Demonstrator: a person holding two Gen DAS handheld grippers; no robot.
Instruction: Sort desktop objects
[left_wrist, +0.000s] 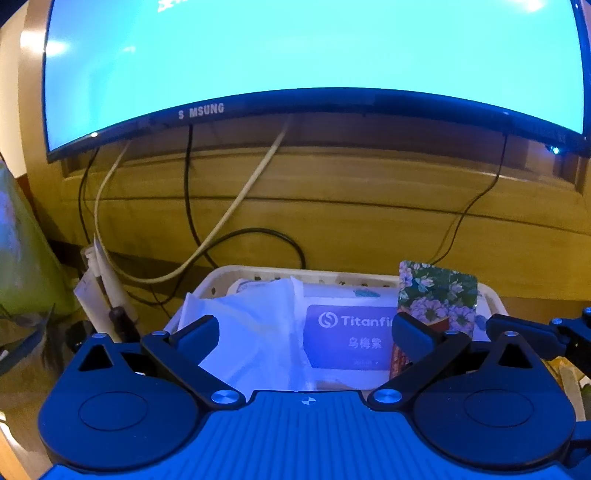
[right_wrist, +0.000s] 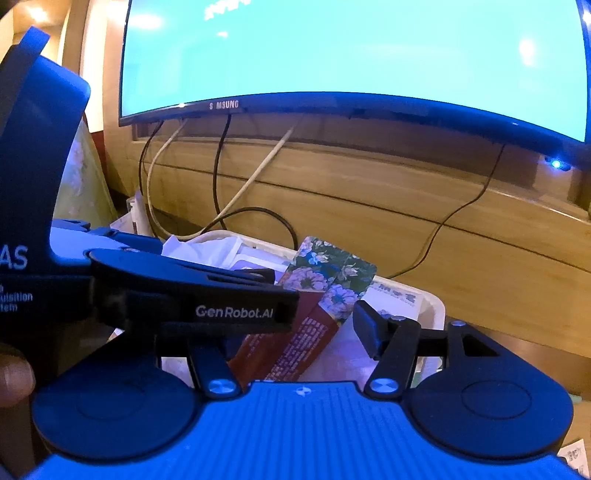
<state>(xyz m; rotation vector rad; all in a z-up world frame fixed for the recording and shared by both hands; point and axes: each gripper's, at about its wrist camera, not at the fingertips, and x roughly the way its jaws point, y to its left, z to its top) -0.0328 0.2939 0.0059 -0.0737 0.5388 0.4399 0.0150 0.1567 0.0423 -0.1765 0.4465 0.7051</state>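
Note:
A white basket (left_wrist: 491, 299) sits under the monitor and holds crumpled white wrapping (left_wrist: 251, 317), a purple-labelled packet (left_wrist: 351, 336) and a tall floral-printed box (left_wrist: 439, 291) leaning at its right end. My left gripper (left_wrist: 303, 332) hangs over the basket, open wide, nothing between its fingers. Its right fingertip (left_wrist: 410, 332) stands just in front of the floral box. In the right wrist view the floral box (right_wrist: 325, 284) lies between the fingers of my right gripper (right_wrist: 303, 332), which is open. The right fingertip (right_wrist: 367, 328) is apart from the box. The left one is hidden behind the left gripper's body (right_wrist: 221, 306).
A lit monitor (left_wrist: 295, 48) hangs close above the wooden desk back (left_wrist: 369, 221), with several cables (left_wrist: 236, 199) trailing behind the basket. White tubes and papers (left_wrist: 99, 280) stand left of the basket. A person's fingertip (right_wrist: 13, 380) shows at the left edge.

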